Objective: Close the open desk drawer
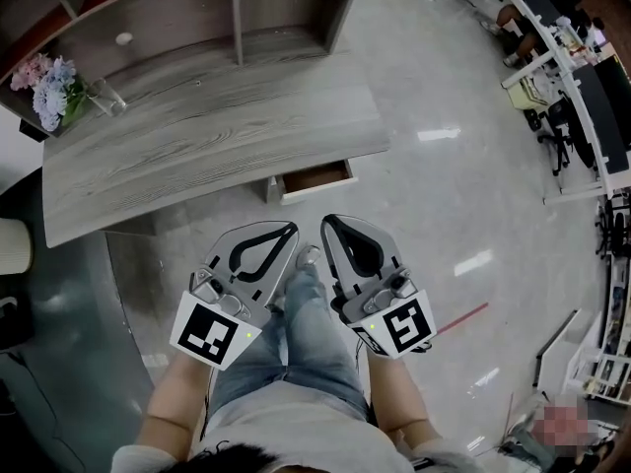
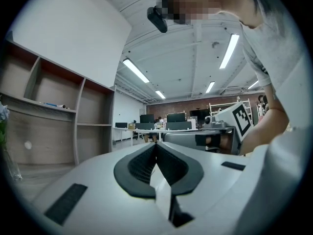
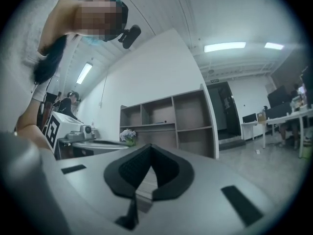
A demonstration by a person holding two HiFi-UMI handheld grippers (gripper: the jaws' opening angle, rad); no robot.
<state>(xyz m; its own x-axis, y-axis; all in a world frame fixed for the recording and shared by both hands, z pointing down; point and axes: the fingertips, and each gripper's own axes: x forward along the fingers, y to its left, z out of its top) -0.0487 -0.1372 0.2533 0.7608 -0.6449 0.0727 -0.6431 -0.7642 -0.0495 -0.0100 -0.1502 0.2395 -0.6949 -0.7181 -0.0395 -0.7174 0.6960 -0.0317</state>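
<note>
The grey wood-grain counter point(image 1: 197, 136) stands in front of the person. The white-fronted drawer with a brown inside point(image 1: 315, 177) hangs under the counter's near edge, close to its near right corner. It is pulled out, so its inside is visible from above.

The left gripper point(image 1: 293, 228) and the right gripper point(image 1: 326, 219) are both held low, close to the person's body and over the legs. They are well apart from the drawer and touch nothing. In the left gripper view the black ribbed fingers point(image 2: 136, 166) are together, with their tips meeting and nothing between them. In the right gripper view the fingers point(image 3: 124, 173) are also together and hold nothing. Neither gripper view shows the drawer; both look over the counter toward the wooden shelf unit point(image 1: 187, 8) and the room.

As I judge it, the task is at its start and nothing is done yet. What is left is to bring one gripper to the drawer's white front and push it toward the counter until the front is level with the near edge. A bunch of pale flowers in a glass vase point(image 1: 49, 85) stands at the counter's far left corner, away from this work.
</note>
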